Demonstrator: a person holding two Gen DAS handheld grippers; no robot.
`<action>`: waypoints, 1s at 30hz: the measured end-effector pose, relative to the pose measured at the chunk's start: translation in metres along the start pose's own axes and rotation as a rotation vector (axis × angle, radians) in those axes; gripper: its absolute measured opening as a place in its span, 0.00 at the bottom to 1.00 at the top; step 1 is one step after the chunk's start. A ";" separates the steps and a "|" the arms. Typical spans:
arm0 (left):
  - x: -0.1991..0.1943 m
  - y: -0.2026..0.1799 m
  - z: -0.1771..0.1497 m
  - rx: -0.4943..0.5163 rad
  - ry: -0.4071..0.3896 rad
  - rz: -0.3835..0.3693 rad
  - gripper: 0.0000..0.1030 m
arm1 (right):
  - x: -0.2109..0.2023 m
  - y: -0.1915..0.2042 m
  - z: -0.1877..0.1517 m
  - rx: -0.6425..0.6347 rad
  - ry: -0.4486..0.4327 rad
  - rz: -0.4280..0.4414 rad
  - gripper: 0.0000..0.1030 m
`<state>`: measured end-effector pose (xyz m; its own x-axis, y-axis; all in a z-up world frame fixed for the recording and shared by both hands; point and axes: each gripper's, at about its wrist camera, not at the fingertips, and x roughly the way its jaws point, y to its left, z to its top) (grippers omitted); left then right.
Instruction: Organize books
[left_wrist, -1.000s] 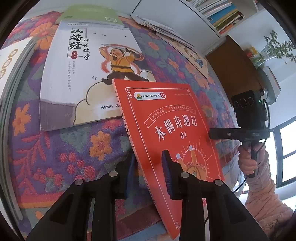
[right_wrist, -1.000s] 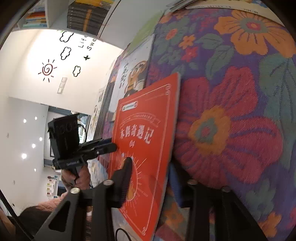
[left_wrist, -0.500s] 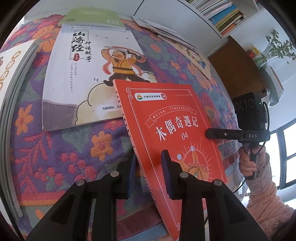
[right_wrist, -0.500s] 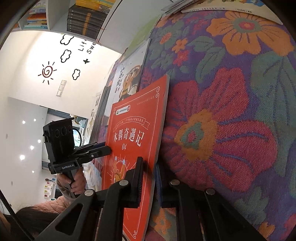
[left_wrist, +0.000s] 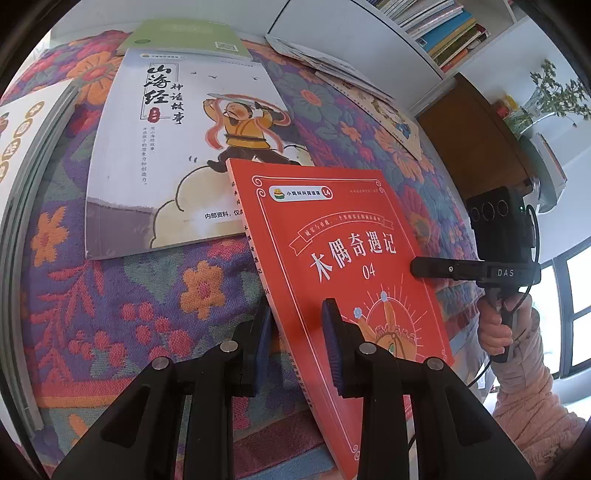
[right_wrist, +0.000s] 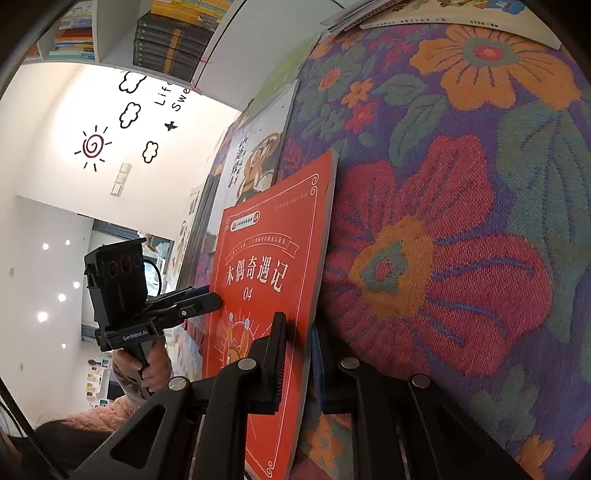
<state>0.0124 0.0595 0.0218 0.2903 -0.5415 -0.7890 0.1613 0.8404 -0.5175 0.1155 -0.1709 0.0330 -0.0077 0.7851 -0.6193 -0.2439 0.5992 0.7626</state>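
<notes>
A red book (left_wrist: 332, 258) with white title lettering lies tilted on the floral cloth (left_wrist: 110, 295), its top corner over a white book with a warrior drawing (left_wrist: 177, 147). My left gripper (left_wrist: 295, 317) is shut on the red book's spine edge near the bottom. In the right wrist view the red book (right_wrist: 266, 266) stands edge-on, and my right gripper (right_wrist: 297, 332) is shut on its opposite long edge. Each gripper shows in the other's view: the right gripper (left_wrist: 419, 266) at the book's right edge, the left gripper (right_wrist: 210, 301) at its left edge.
A green book (left_wrist: 184, 37) lies behind the white one. Thin books (left_wrist: 351, 81) sit at the back right, a pale book (left_wrist: 22, 140) at the left. A bookshelf (left_wrist: 443, 26) and a wooden cabinet (left_wrist: 480, 140) stand beyond the cloth. A hand (left_wrist: 498, 325) holds the right gripper.
The right gripper's jaws, apart around the red book's edge a second ago, have shut on it. The left gripper has kept its grip and place.
</notes>
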 end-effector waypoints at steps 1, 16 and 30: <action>0.000 0.000 0.000 0.000 0.000 0.000 0.26 | 0.000 0.000 0.000 -0.001 -0.001 -0.002 0.09; -0.001 0.001 -0.002 -0.014 -0.015 -0.005 0.26 | 0.001 0.001 0.000 0.006 -0.008 -0.005 0.09; -0.005 0.010 -0.005 -0.087 -0.057 -0.055 0.26 | 0.001 0.011 -0.001 0.010 -0.033 -0.056 0.11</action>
<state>0.0079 0.0701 0.0187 0.3365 -0.5825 -0.7399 0.0968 0.8030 -0.5881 0.1114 -0.1633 0.0405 0.0376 0.7552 -0.6544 -0.2332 0.6434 0.7291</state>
